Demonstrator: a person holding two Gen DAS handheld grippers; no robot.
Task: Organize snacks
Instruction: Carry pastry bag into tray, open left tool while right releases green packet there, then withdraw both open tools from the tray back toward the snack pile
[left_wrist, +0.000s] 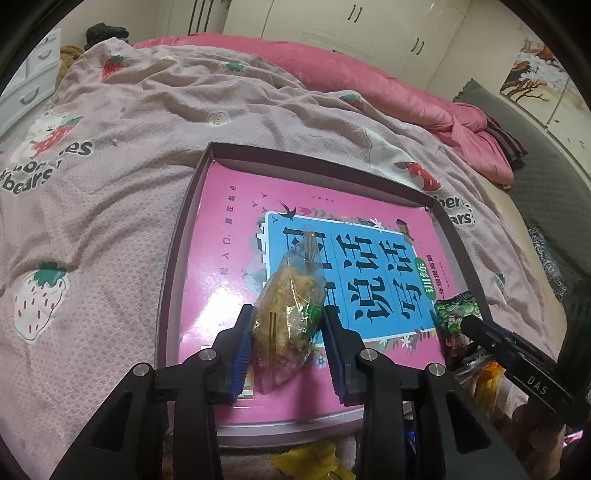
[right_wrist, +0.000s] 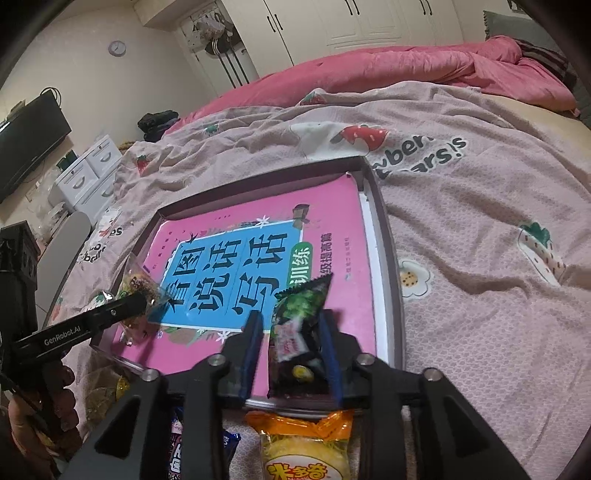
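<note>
Now we hold two snacks over the tray (left_wrist: 173, 258).
Left gripper (left_wrist: 286, 328) jaws clamp a clear snack bag (left_wrist: 288, 306); right gripper (right_wrist: 291, 343) jaws clamp a green packet (right_wrist: 299, 332); pink book (right_wrist: 332, 229) fills the tray, centre frame.

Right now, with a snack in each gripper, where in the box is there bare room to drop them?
The pink book lining the shallow box is bare from its far edge to the blue title panel. It is crowded beside the near rim: the yellow packet and other wrappers lie outside it.

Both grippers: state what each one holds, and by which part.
The left gripper pinches a clear snack packet across its lower half. The right gripper pinches a green-and-black snack packet across its middle.
</note>
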